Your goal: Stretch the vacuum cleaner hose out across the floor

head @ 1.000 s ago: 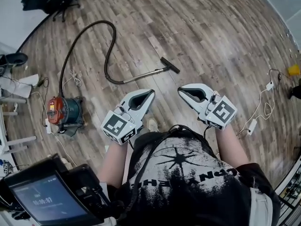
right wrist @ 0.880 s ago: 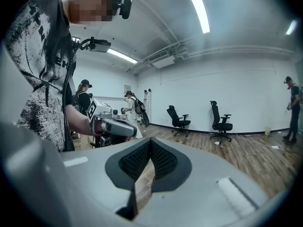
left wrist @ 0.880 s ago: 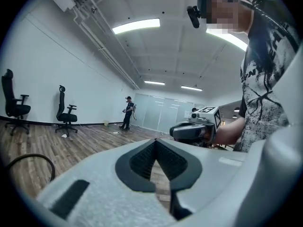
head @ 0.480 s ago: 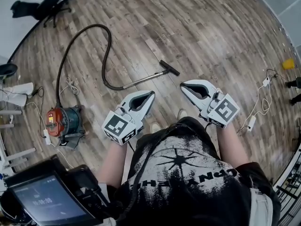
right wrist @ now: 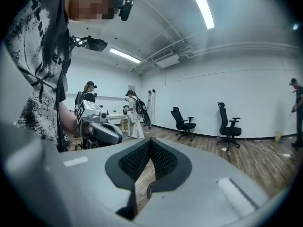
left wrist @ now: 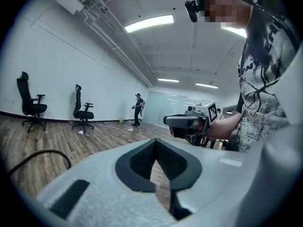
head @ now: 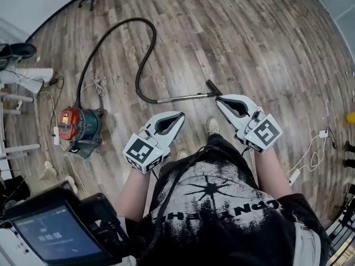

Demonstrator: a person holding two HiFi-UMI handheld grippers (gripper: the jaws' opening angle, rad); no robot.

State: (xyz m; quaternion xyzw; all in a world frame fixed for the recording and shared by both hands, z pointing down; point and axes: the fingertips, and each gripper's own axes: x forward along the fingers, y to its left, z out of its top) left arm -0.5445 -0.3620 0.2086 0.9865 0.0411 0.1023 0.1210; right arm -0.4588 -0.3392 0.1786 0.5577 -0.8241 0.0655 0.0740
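Observation:
A red and teal vacuum cleaner (head: 77, 125) stands on the wood floor at the left. Its black hose (head: 145, 49) runs up from it in a long loop, comes back down and joins a metal wand (head: 183, 97). The wand ends in a dark floor nozzle (head: 213, 87). My left gripper (head: 180, 115) is shut and empty, held in the air short of the wand. The right gripper (head: 219, 99) is also shut and empty, its tip close below the nozzle in the head view. A bit of hose (left wrist: 42, 156) shows in the left gripper view.
White cables and a power strip (head: 308, 159) lie on the floor at the right, and another cord (head: 97, 85) by the vacuum. Office chairs (right wrist: 183, 122) stand along the far wall, with people beyond. A dark device with a screen (head: 55, 234) is at the lower left.
The vacuum, hose and wand have come closer in the head view, and the nozzle now lies just beyond the right gripper's tip. Both grippers stay shut and empty.

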